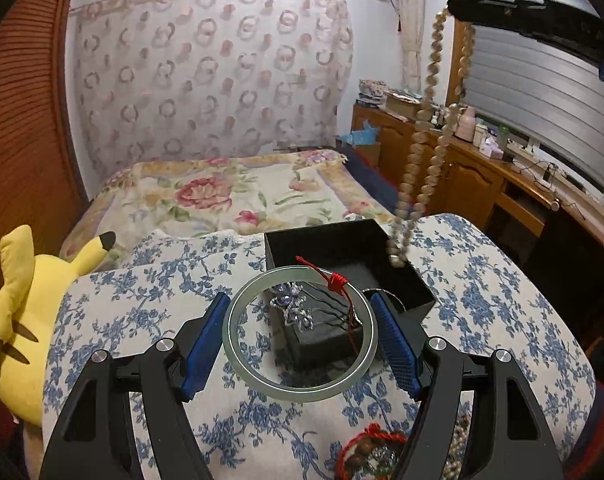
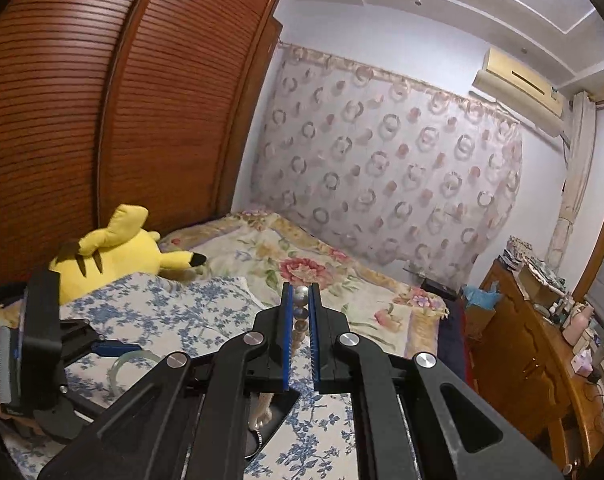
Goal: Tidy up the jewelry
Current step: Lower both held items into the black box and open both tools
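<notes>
Left wrist view: one left gripper (image 1: pixel 302 340) clamps one pale green bangle (image 1: pixel 300 334) above one black box (image 1: pixel 344 264); one bead necklace (image 1: pixel 420 136) dangles into it, pinched by the right gripper (image 2: pixel 301 300). One yellow plush (image 1: pixel 26 312) beyond. No legible writing.

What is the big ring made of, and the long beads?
The ring, held between the left gripper pads, looks like pale green jade or glass: smooth, glossy, slightly see-through. The beads, hanging from the right gripper over the black box, look pearly or metallic, round and shiny; too blurred to be sure.
</notes>
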Motion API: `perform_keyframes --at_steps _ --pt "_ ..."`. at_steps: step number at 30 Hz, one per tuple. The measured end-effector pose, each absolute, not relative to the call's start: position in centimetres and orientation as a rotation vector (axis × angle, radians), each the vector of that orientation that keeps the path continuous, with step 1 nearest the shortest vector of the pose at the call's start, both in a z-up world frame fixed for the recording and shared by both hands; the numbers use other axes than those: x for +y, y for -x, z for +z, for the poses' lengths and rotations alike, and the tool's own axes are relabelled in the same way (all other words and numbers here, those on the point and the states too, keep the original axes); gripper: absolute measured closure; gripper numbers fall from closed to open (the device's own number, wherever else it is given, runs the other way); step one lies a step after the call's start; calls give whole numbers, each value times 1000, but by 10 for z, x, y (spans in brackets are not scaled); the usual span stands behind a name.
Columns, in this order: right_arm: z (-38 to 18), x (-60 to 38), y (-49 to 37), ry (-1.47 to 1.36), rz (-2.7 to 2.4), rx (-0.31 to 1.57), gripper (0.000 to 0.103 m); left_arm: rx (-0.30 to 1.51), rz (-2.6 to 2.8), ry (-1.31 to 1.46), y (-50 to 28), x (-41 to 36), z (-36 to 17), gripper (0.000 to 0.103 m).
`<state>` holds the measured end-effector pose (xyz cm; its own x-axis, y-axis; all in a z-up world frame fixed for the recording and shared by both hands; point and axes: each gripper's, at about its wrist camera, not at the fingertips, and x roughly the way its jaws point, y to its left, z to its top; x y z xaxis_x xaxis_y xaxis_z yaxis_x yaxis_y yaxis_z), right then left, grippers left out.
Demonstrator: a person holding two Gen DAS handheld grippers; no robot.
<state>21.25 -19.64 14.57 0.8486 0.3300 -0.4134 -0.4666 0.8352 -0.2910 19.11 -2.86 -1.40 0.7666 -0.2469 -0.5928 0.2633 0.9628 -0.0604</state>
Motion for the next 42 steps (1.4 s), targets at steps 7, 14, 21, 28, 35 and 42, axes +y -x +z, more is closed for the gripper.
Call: perform_keyframes --at_steps 7,14,21,28,35,42 --pt "92 -194 -243 344 450 525 95 658 -268 -23 -213 -32 -20 34" --pt "48 -202 -251 265 489 637 75 677 -271 -21 -231 -43 -27 34" --pt "45 -224 -236 239 480 623 74 699 -267 -47 -244 -59 -34 34" --pt "37 -241 -226 211 469 622 74 710 -268 -55 -243 -65 -39 33" --pt "25 -249 -218 198 459 635 74 670 -265 -59 -233 -62 -27 24" --pt "15 -255 -188 147 470 636 74 651 -275 -43 -206 -47 -17 24"
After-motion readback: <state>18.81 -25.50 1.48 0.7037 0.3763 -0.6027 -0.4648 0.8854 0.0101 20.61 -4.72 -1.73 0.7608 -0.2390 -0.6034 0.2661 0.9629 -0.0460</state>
